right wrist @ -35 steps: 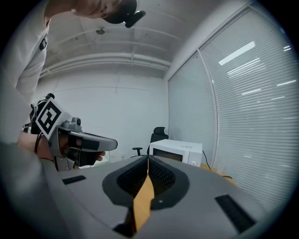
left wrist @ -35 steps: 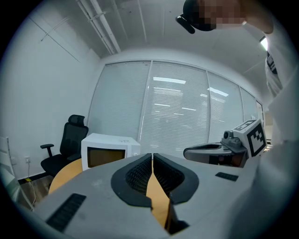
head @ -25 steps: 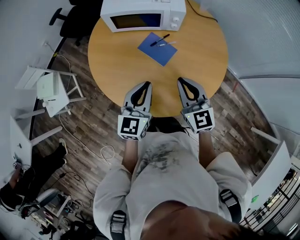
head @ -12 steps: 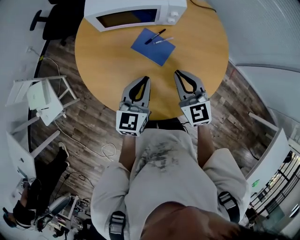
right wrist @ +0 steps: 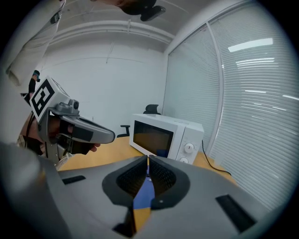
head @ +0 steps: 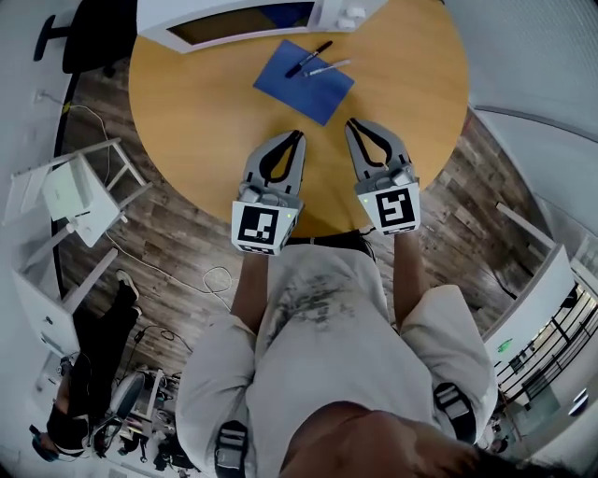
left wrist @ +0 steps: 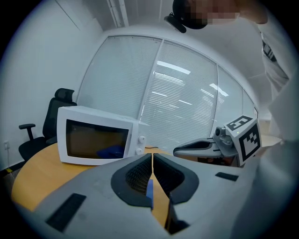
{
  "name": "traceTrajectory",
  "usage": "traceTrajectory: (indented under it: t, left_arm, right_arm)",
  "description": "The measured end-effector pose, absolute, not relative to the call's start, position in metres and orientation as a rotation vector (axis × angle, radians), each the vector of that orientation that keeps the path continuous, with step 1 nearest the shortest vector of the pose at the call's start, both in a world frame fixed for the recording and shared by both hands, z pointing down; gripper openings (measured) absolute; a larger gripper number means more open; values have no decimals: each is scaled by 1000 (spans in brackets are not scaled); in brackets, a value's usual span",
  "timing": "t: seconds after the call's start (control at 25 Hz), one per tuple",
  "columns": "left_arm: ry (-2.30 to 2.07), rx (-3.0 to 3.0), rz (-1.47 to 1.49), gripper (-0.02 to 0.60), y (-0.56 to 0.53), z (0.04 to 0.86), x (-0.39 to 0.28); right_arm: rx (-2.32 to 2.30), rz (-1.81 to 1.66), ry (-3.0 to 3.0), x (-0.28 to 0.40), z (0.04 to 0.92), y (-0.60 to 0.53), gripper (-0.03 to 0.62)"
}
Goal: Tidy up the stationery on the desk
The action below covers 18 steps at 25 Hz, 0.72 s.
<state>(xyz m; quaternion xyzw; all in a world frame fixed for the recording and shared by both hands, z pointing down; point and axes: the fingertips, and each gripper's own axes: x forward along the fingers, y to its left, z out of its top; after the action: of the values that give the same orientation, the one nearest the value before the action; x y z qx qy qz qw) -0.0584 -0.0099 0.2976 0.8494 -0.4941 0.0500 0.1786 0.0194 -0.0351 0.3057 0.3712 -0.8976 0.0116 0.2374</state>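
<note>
A round wooden worktop (head: 187,103) was seen from above. At its far edge stood a white microwave (head: 243,14), the only container in sight. Its door was shut, and the dark window did not show what was inside.

Just in front of the microwave lay a flat blue notebook (head: 304,89), turned at an angle on the wood. 2 pens rested across its far corner: a black pen (head: 309,58) and a pale silver pen (head: 327,67). They lay close together, both slanted, with their ends reaching past the notebook's edge.

The person held both tools over the near part of the worktop, side by side and pointing toward the notebook. The left gripper (head: 299,133) had its fingers (left wrist: 138,172) pressed together with nothing between them. The right gripper (head: 351,122) likewise had its fingers (right wrist: 159,176) together and empty. Both sets of tips were near the notebook's closest corner, 1 on each side.
</note>
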Motion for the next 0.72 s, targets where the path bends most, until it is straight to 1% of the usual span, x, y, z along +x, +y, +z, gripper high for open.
traceTrajectory:
  t: [0.72]
  left_arm:
    - [-1327,2380,177,17,-65,362,-47]
  right_arm:
    - [933,66,-2386,23,386,-96,67]
